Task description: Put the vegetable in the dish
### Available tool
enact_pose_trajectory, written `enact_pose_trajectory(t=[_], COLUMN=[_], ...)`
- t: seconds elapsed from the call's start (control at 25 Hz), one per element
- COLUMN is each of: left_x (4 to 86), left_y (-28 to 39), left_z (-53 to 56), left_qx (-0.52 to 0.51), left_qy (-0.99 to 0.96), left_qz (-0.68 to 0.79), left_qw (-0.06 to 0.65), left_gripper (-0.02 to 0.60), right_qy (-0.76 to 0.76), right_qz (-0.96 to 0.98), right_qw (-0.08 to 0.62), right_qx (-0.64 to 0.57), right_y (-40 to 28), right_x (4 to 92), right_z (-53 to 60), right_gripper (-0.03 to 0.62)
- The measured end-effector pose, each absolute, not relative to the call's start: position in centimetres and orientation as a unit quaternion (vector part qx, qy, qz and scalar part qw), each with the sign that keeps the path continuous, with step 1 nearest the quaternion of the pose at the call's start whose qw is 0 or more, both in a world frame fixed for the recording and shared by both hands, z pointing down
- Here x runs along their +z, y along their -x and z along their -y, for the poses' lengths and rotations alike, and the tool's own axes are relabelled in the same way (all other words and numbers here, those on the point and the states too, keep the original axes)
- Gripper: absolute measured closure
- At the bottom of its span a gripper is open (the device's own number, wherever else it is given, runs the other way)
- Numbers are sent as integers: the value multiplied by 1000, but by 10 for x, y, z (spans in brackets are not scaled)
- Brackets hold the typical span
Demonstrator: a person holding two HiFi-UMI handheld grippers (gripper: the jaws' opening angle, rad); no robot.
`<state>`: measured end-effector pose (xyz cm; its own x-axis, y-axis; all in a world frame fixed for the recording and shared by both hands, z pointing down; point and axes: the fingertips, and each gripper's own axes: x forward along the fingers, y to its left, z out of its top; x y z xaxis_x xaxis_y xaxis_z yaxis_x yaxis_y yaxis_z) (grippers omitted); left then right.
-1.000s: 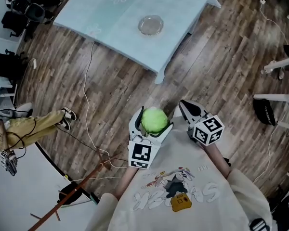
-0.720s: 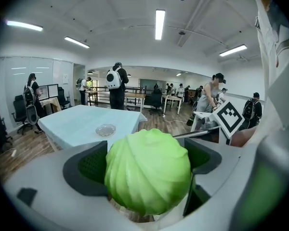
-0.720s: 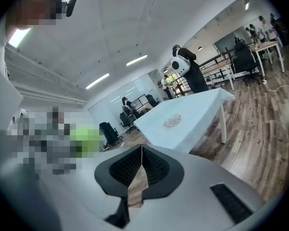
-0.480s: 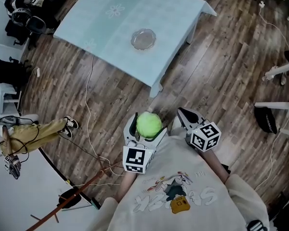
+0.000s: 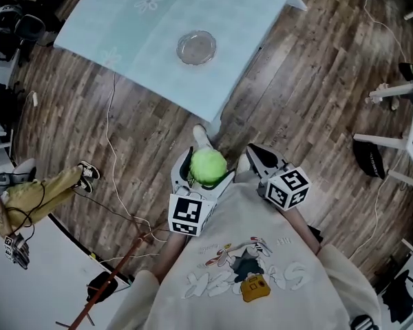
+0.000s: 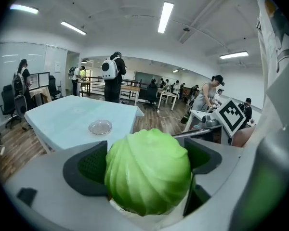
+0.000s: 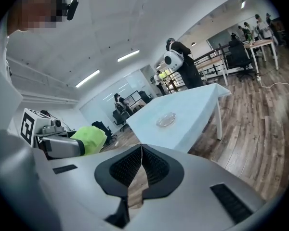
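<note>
Head view looks down on the left gripper (image 5: 205,174), held close against the person's chest, its fingers spread wide round a green cabbage (image 5: 208,165) and pressed to its two sides. Left gripper view bears this out: the round head fills the gap between the dark pads (image 6: 89,167), with nothing under it that can be seen. At 3 o'clock of it, just beside, the right gripper (image 5: 255,154) carries nothing; the right gripper view shows its fingers (image 7: 127,170) brought together, only a hairline seam between them.

The glass dish (image 5: 196,47) sits at 12 o'clock from the cabbage, well apart, on the pale blue cloth-covered surface (image 5: 144,19), near the edge that faces the person. Bare wooden floor (image 5: 158,136) lies between, so I judge the carry is under way and the placing not yet begun.

Risks, as I read them:
- The cabbage is smooth and round and held by side pressure alone, so a jolt or a slackened squeeze could drop it.
- The dish looks shallow and small against the cabbage; set down off-centre, the head may roll out or push the dish across the cloth.
- A loose cable (image 5: 110,126) trails over the floor at 10 o'clock, which could catch a foot.
</note>
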<state>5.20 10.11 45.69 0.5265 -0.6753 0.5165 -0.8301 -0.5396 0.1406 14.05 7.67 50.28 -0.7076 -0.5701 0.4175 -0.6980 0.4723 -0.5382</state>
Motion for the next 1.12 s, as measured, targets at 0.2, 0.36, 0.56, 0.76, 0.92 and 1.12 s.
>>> enact_pose_trajectory(t=[0.2,0.36,0.56,0.76,0.92,1.12], left_x=[450,446,445,447,441,449], left_y=[-34,-10,18,51,81,110], left_z=[-57,-27,11,37,68,81], left_qx=[196,189,182,165,151,148], left_qy=[-867,-874,-882,-882,-885,-892], left_qz=[421,410,396,400,403,388], left_qw=[181,182,180,186,176,178], left_gripper=[77,77,77,77,77,77], right_qy=[-389,-396,-411,-428,-434,-436], right_qz=[847,846,847,839,842,841], right_qw=[93,90,86,87,85,92], right_qx=[351,346,326,325,309,307], right_y=[-120,-94,-66,-44,-16,23], right_x=[500,491,479,481,472,473], right_z=[-38,-11,26,48,72,79], right_gripper=[571,571,571,571,571,571])
